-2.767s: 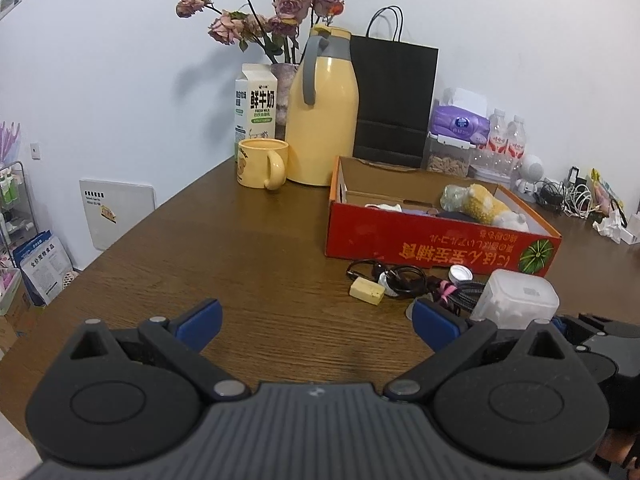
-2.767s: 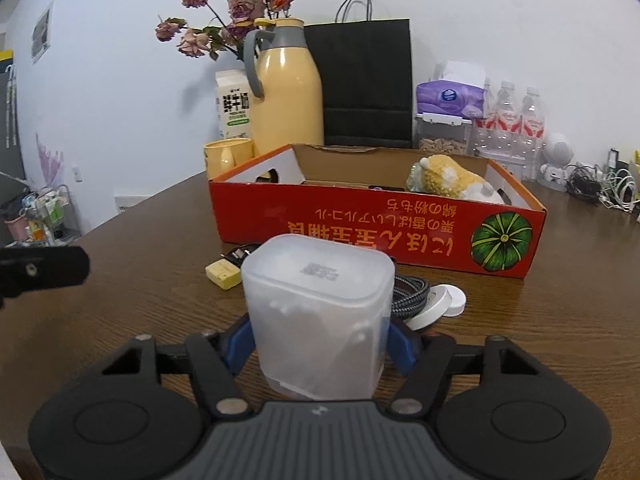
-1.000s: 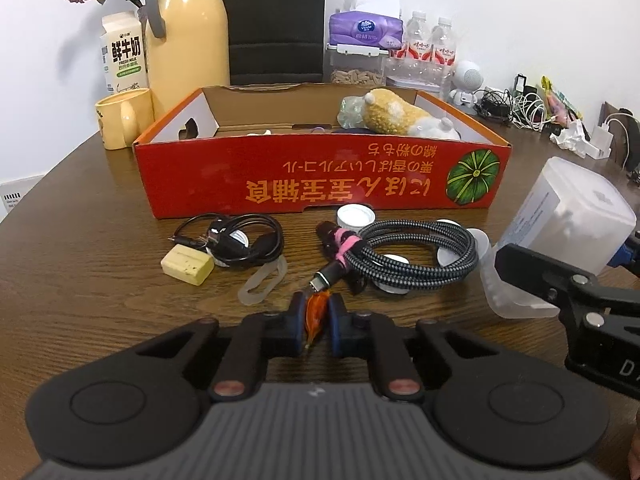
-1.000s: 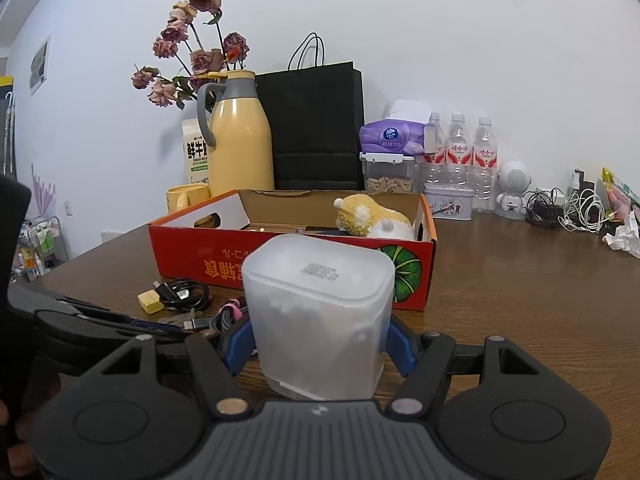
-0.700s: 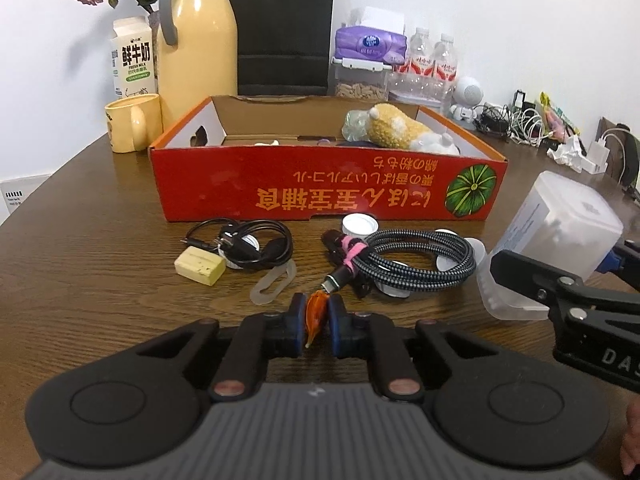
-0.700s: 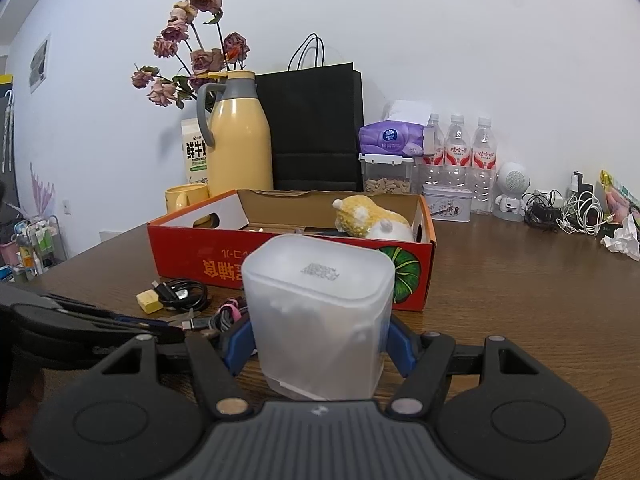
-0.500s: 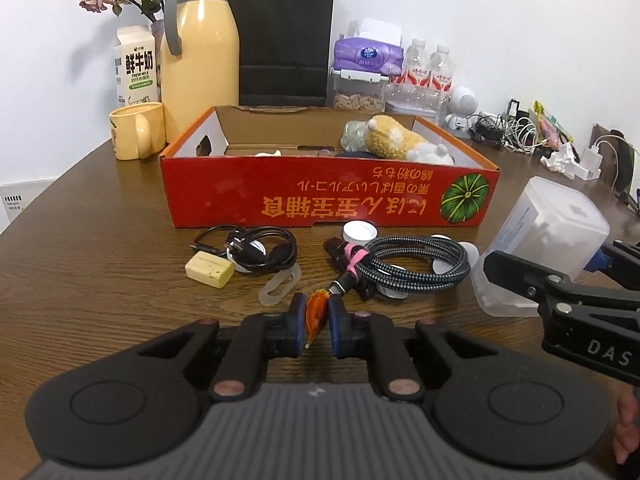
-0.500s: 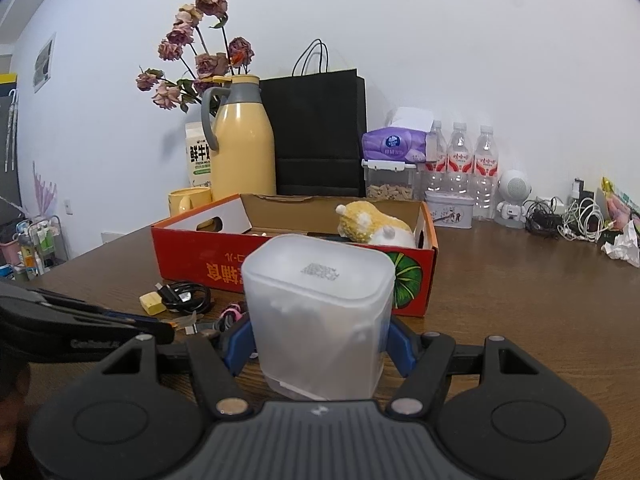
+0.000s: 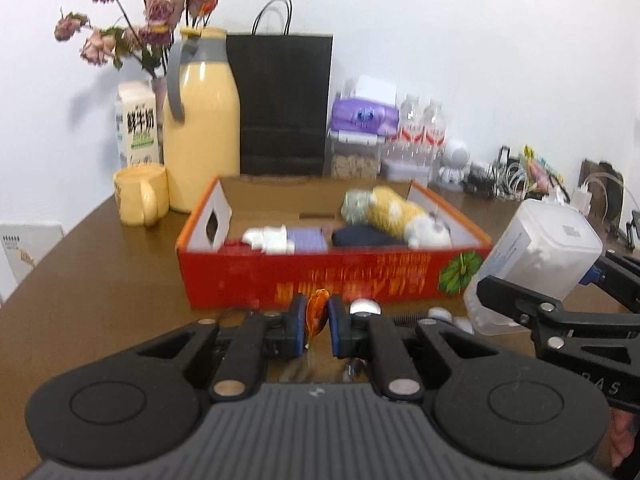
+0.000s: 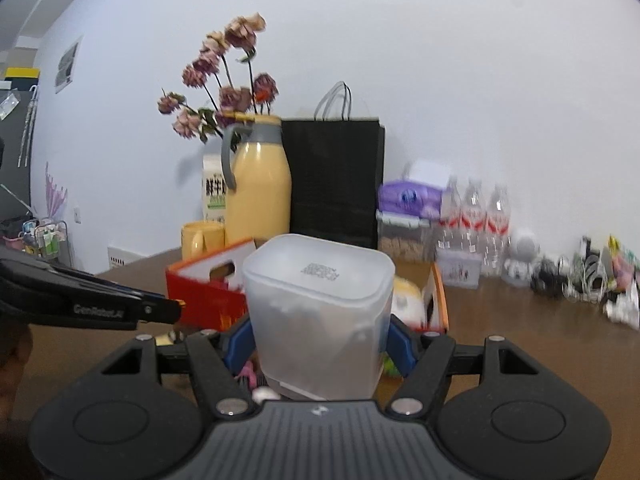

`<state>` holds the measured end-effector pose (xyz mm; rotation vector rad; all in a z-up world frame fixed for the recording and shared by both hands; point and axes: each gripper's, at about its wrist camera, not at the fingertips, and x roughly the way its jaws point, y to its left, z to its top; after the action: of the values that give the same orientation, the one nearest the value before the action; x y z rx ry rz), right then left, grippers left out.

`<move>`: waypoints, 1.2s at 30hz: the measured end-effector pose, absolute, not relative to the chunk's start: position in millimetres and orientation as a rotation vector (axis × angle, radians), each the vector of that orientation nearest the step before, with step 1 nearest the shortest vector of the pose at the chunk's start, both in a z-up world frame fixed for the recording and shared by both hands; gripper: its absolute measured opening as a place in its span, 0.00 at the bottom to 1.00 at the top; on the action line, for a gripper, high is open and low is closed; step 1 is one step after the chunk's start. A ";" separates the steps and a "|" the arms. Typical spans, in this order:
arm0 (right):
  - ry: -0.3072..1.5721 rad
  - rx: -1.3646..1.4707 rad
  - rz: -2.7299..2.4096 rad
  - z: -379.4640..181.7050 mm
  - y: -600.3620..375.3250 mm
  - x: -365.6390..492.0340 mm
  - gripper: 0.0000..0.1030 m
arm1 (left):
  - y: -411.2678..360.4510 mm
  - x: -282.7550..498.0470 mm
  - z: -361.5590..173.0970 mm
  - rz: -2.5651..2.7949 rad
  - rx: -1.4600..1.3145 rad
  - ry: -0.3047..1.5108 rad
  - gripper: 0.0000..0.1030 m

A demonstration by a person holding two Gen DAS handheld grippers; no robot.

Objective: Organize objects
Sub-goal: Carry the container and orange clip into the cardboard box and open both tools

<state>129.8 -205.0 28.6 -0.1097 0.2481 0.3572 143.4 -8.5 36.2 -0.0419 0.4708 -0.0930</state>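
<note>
Lifted: orange piece point(image 9: 317, 312) pinched in left tool point(image 9: 316, 326); box point(image 9: 334, 264) beyond.

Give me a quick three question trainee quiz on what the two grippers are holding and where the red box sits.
1. True or false: the left gripper is shut on a small orange object.
2. What does the right gripper hold? A) yellow mug B) translucent plastic container C) milk carton
3. Fill in: the yellow plush toy lies inside the red ____ box.

Key: 1 true; 2 B; 3 cardboard.
</note>
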 end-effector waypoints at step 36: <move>0.476 -0.033 0.387 10.6 -130.4 342.3 0.68 | 32.3 315.6 25.4 0.098 -0.124 0.503 0.23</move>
<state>342.3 -130.4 10.6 -0.0335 0.4759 0.3868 315.6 32.3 25.4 -0.1239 0.5030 0.0979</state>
